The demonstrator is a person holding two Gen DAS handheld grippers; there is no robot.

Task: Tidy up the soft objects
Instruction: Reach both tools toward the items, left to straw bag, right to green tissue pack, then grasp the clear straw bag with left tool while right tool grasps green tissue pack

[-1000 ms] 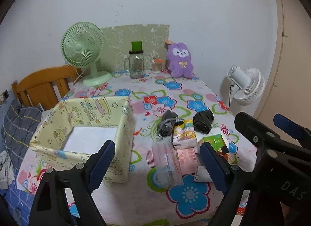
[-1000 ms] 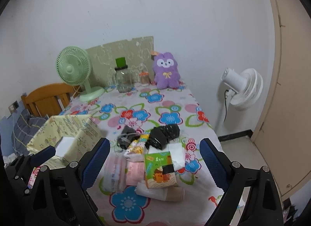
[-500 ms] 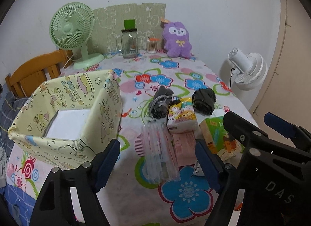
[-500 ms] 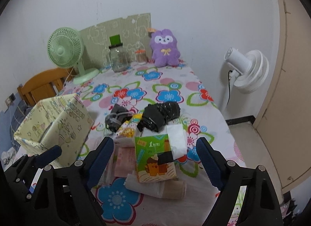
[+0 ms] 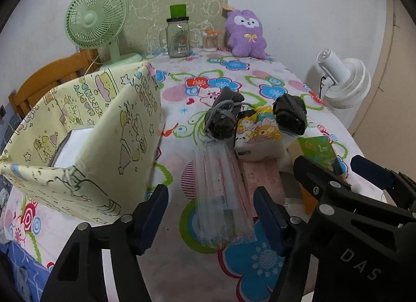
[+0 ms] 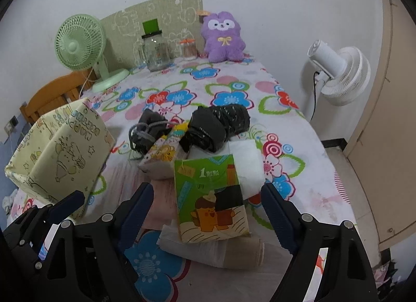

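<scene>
A pile of soft packs lies on the flowered table. In the left wrist view my left gripper [image 5: 210,213] is open, its fingers either side of a clear plastic pack [image 5: 221,192]. Behind it lie a grey drawstring pouch [image 5: 223,116], a cartoon tissue pack [image 5: 257,135] and a black bag roll [image 5: 290,114]. A yellow fabric box [image 5: 85,140] stands open at the left. In the right wrist view my right gripper [image 6: 208,211] is open above a green tissue pack [image 6: 210,198]. The box [image 6: 59,153], pouch [image 6: 148,130] and black roll [image 6: 215,126] show there too.
At the table's back stand a green fan [image 5: 96,23], a glass jar [image 5: 178,39], a cotton swab tub [image 5: 211,42] and a purple plush [image 5: 245,34]. A white fan [image 6: 338,73] stands off the right edge. A wooden chair [image 5: 52,81] is at the left.
Both grippers have moved forward and down toward the pile. The clear pack now lies between the left fingers and the green pack between the right fingers. Nothing was taken hold of.
</scene>
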